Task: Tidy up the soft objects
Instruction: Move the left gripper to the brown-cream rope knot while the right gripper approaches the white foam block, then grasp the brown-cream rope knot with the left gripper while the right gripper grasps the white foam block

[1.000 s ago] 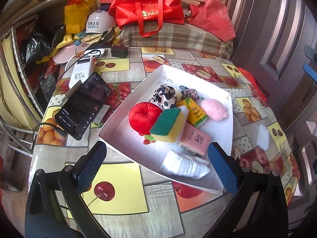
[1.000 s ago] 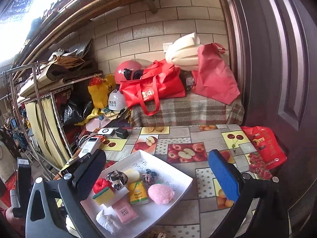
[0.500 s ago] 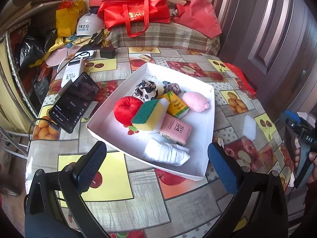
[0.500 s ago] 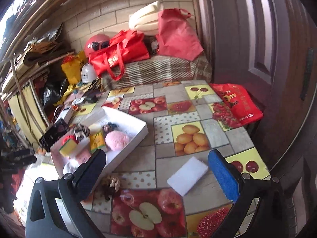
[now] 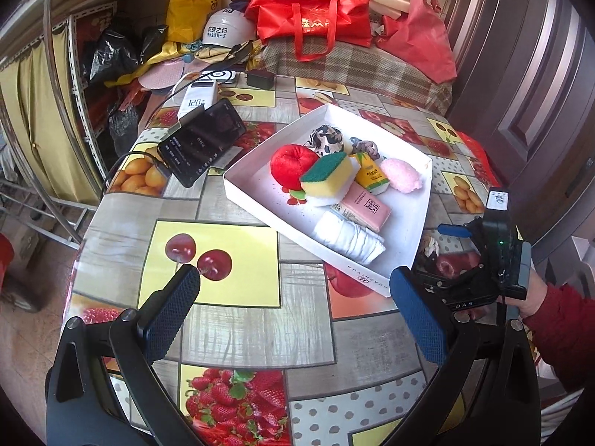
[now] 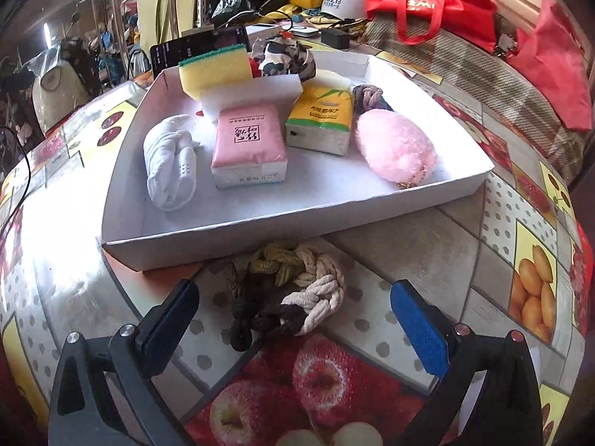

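Observation:
A white tray [image 5: 418, 219] on the fruit-print table holds a red plush apple [image 5: 292, 161], a green-yellow sponge [image 5: 327, 174], a pink tissue pack [image 5: 366, 206], a yellow tissue pack [image 5: 370, 174], a rolled white sock [image 5: 347, 238], a pink fluffy ball [image 5: 401, 174] and two scrunchies. My left gripper [image 5: 293, 293] hangs open above the bare tablecloth, short of the tray. A braided brown, olive and cream rope knot [image 6: 290, 290] lies on the table just outside the tray's near wall [image 6: 260, 230]. My right gripper [image 6: 293, 312] is open, low over the table, its fingers either side of the knot.
A phone on a stand [image 5: 202, 141] and a white power bank [image 5: 197, 98] stand left of the tray. Red bags [image 5: 308, 11], helmets and a plaid-covered bench crowd the far end. A metal rack [image 5: 63, 85] runs along the left. A person's red sleeve [image 5: 557, 319] shows at right.
The right gripper has swung down from a high view of the room to low over the table, with the rope knot between its fingers. The left gripper has backed away from the tray.

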Motion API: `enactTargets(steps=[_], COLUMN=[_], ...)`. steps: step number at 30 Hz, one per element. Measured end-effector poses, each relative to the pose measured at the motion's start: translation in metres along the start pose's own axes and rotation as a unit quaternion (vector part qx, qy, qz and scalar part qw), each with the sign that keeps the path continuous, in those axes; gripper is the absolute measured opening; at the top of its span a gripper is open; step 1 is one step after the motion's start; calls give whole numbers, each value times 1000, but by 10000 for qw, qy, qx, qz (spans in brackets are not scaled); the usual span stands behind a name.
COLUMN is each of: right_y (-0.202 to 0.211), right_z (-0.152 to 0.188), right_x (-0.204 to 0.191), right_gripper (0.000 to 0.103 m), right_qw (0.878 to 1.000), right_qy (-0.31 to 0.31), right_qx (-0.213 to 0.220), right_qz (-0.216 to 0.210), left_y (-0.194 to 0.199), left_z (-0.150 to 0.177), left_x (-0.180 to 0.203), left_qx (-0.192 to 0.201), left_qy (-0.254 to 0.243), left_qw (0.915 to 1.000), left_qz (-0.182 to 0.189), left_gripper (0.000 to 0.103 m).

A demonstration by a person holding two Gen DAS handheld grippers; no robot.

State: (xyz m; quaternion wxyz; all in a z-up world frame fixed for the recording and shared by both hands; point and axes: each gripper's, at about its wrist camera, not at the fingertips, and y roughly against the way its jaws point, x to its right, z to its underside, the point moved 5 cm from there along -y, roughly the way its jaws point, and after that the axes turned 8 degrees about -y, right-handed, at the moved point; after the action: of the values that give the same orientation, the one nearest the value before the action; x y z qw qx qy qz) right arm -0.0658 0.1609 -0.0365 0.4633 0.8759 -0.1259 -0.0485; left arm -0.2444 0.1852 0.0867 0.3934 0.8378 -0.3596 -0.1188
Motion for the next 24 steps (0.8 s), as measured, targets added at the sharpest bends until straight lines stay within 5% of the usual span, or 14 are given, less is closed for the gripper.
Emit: enactTargets(steps=[7,14,19,24], right_y=[2,43,82,116], right_z=[6,64,85,85], right_x=[-35,-83,-49,37], right_gripper=[90,90,91,92], right_qw=[9926,9732,9890,9903], right_qy=[518,1170,182,-1220], right_qx=[-94,-556,-106,647], right_qz=[-1097,-1902,-1464,-132], left_y=[-7,-30,-60,-93], left_z=[10,11,32,51], left_x=[17,55,89,120], left_qx=[-215,-405,-778,-1147], left_qy=[-24,-388,-919,-1059], left_qw=[9998,9972,9892,9825], left_qz=[21,498,836,1017], left_gripper=[103,103,103,103])
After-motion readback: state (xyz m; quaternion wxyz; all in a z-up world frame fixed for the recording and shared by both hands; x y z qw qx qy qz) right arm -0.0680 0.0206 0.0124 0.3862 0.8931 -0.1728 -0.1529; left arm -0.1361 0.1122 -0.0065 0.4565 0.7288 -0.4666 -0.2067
